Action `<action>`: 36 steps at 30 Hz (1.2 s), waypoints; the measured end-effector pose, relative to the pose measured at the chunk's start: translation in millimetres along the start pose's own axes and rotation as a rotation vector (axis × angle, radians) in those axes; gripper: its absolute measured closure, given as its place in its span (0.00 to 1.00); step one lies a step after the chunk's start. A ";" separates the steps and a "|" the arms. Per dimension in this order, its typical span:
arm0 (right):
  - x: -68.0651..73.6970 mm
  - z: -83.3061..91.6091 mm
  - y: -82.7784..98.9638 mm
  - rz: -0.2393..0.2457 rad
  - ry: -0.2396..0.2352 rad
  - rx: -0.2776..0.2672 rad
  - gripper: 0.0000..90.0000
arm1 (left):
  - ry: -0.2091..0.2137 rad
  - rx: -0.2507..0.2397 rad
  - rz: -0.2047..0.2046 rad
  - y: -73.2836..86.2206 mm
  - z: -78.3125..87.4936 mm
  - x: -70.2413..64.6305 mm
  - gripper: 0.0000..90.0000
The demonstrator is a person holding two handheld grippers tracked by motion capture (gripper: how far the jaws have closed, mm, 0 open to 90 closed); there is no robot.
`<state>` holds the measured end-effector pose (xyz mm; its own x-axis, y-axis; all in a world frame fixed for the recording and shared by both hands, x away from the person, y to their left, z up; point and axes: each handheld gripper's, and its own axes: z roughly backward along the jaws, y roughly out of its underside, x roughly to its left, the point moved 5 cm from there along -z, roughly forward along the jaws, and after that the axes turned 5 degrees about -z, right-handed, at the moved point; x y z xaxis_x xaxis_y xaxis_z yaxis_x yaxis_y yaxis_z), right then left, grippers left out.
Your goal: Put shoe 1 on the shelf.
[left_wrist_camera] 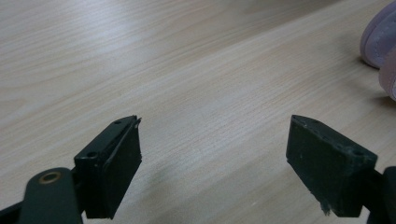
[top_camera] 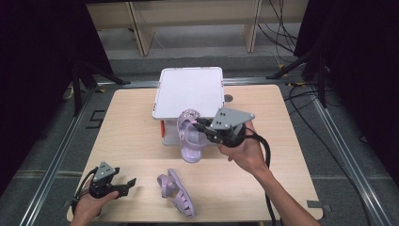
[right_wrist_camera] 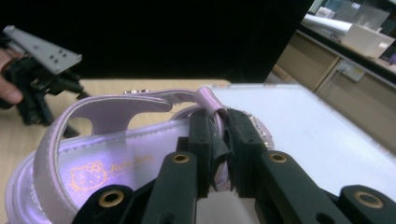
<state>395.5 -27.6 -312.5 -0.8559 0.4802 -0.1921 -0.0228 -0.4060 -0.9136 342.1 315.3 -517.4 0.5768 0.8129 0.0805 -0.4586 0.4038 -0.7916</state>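
Right gripper (right_wrist_camera: 219,154) fingers (right_wrist_camera: 201,140) pinch lilac sandal (right_wrist_camera: 116,163) strap.

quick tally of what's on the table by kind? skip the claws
Lilac jelly sandals: 2, one lying loose on the wood table near the front edge, one held up by the right claw against the box.
White lidded plastic storage box: 1.
Total: 3

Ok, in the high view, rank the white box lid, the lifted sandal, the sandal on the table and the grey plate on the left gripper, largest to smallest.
1. White box lid.
2-3. Lifted sandal and sandal on the table: alike, a matching pair; I won't rank them.
4. Grey plate on the left gripper.
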 end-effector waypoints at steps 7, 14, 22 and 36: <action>-20.2 -22.1 -27.7 0.038 0.032 -0.017 0.90 | 0.003 -0.002 0.002 -0.2 0.2 -0.4 0.19; -42.6 -52.8 -38.9 0.048 0.066 -0.009 0.90 | 0.003 -0.012 0.006 -0.9 1.2 -0.3 0.19; -70.4 -90.1 -39.7 0.058 0.110 0.018 0.90 | 0.007 -0.016 0.006 -1.5 1.9 -1.3 0.19; -104.4 -138.7 -32.4 0.056 0.151 0.057 0.90 | 0.008 -0.016 0.012 -1.4 2.5 -1.7 0.19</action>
<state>557.3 43.2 -312.5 -0.7694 0.5651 -0.2978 -0.0099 -0.4767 -0.8790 340.1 314.4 -514.9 0.5766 0.8143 0.0663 -0.4549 0.3874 -0.8019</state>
